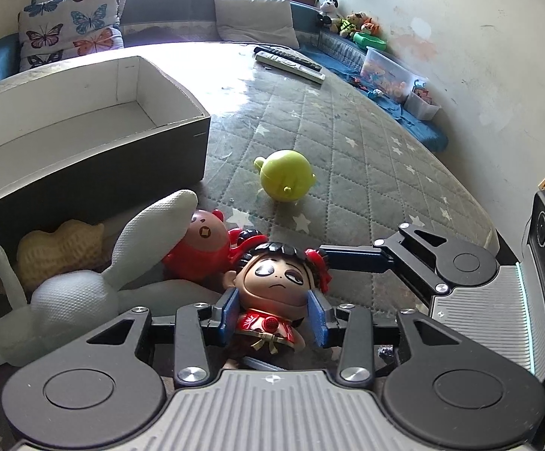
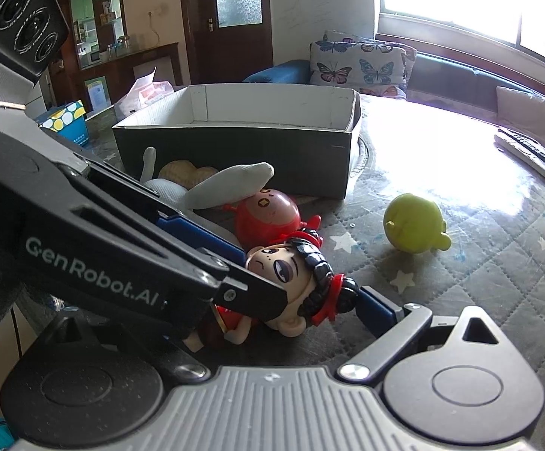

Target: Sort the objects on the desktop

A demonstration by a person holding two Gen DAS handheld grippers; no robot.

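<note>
My left gripper (image 1: 275, 314) is shut on a big-headed doll figure (image 1: 276, 282) with black hair and red dress; its blue pads press the doll's sides. The doll also shows in the right wrist view (image 2: 291, 278), lying tilted. My right gripper (image 2: 302, 300) is open; one blue finger (image 2: 377, 308) lies beside the doll's head and the left gripper's arm hides the other. Behind the doll lie a red round toy (image 1: 201, 244), a white plush rabbit (image 1: 84, 285) and a tan plush (image 1: 58, 251). A yellow-green ball toy (image 1: 286, 180) sits alone on the quilted cloth.
An open box (image 1: 84, 112) with white inside and dark walls stands at the left, just behind the toys. Two remotes (image 1: 291, 62) lie at the far edge of the table. Cushions and a bench with toy bins (image 1: 388, 71) lie beyond.
</note>
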